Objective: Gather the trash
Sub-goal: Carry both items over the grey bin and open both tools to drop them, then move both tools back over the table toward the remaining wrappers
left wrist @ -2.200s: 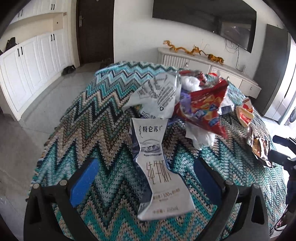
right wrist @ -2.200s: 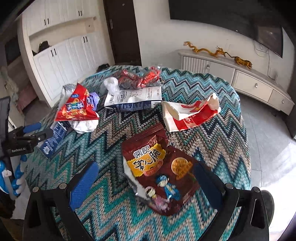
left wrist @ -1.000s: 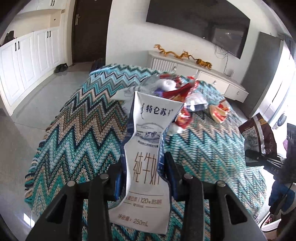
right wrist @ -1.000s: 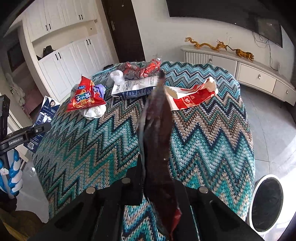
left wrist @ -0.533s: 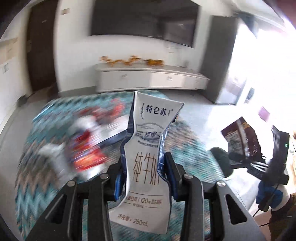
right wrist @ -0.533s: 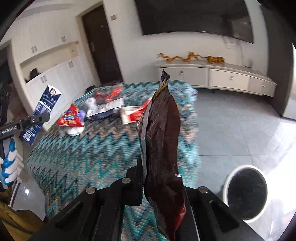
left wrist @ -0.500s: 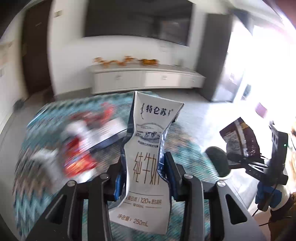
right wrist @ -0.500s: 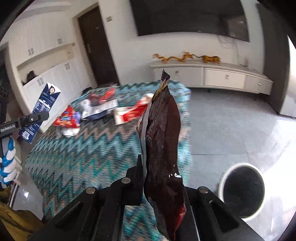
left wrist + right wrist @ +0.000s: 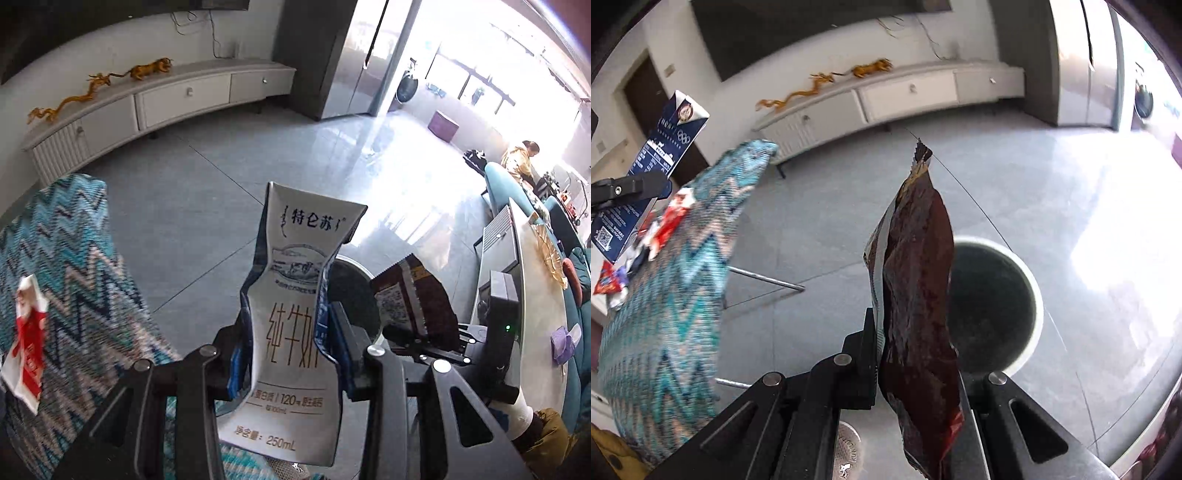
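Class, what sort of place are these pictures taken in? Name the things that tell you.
Most likely a home living room: a low white TV cabinet under a dark wall screen, a tiled floor, and teal seating by bright windows.

Home living room: long low white TV cabinet [image 9: 177, 99] against the wall with gold dragon figurines [image 9: 92, 88] on top, grey tile floor [image 9: 207, 177], zigzag-knit tablecloth [image 9: 62, 266], sunlit glass doors [image 9: 480, 74].

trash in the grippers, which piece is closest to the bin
The dark snack bag in the right gripper, right beside the bin. The milk carton in the left gripper is farther back.
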`<state>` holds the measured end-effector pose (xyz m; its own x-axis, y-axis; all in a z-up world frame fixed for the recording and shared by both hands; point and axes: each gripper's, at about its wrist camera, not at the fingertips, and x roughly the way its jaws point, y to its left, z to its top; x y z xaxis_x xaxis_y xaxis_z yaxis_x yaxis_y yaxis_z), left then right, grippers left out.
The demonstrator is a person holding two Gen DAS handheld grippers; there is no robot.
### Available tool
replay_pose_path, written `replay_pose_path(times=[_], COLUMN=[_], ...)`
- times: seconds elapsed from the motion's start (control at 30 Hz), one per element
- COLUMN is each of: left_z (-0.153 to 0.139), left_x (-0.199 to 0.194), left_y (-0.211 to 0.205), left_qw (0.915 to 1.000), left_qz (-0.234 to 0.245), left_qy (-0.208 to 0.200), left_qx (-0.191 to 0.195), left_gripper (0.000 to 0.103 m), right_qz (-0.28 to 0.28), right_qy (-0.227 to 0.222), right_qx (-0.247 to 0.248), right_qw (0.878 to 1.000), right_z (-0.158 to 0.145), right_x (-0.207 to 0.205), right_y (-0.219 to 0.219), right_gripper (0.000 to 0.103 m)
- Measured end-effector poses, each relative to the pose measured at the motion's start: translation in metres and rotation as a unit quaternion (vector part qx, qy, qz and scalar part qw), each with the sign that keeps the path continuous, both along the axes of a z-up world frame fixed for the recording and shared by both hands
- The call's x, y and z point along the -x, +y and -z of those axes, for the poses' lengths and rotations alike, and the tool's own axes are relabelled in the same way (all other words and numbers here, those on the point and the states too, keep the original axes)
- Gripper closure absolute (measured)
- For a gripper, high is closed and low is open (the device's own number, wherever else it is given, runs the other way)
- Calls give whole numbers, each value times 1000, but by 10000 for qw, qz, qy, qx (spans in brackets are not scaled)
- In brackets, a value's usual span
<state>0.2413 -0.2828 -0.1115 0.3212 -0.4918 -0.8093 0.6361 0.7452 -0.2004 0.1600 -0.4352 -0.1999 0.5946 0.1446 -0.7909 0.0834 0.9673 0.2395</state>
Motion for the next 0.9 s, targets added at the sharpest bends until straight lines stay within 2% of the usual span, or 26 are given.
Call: replay_pose_path(times=[0.13, 0.23, 0.33, 0.43, 0.47, 0.5, 0.53, 0.57, 0.63, 0.77, 0.9], left_z=[37, 61, 79, 95, 97, 100, 103, 107, 108, 97, 67], left_x=[-19, -30, -44, -55, -58, -58, -60, -64, -67, -66, -51], left_y=[-51, -78, -94, -109, -114, -119, -120, -118, -118, -112, -97], left_qw=[9989, 9975, 9964, 9932, 9923, 9917, 9917, 9920, 9914, 9920, 9969], left_qz=[208, 265, 276, 336, 353, 359, 334, 292, 274, 298, 313], left_qy=[395, 624, 772, 1107, 1182, 1231, 1242, 1230, 1283, 1223, 701], left_qx=[-138, -195, -218, -102, -69, -51, -49, -52, 20, 99, 170], left_gripper=[66, 65, 65, 65, 63, 57, 47, 43, 39, 39, 39], right_qz=[296, 425, 575, 749, 800, 849, 934, 990, 1057, 1150, 1192], right_qy=[315, 464, 573, 662, 680, 696, 722, 736, 715, 719, 515], right_qx=[-363, -594, -828, -966, -987, -1013, -1011, -985, -980, -924, -849], right_qw=[9984, 9962, 9932, 9903, 9896, 9888, 9879, 9875, 9870, 9864, 9879], right_z=[39, 58, 74, 88, 91, 94, 97, 97, 97, 90, 70], right_x=[-15, -24, -31, -33, -34, -33, -32, -32, -33, -21, -13], right_y=[-31, -48, -62, -75, -77, -80, -84, -86, -86, -86, -83], right_gripper=[96, 96, 94, 94, 89, 85, 72, 55, 44, 44, 44])
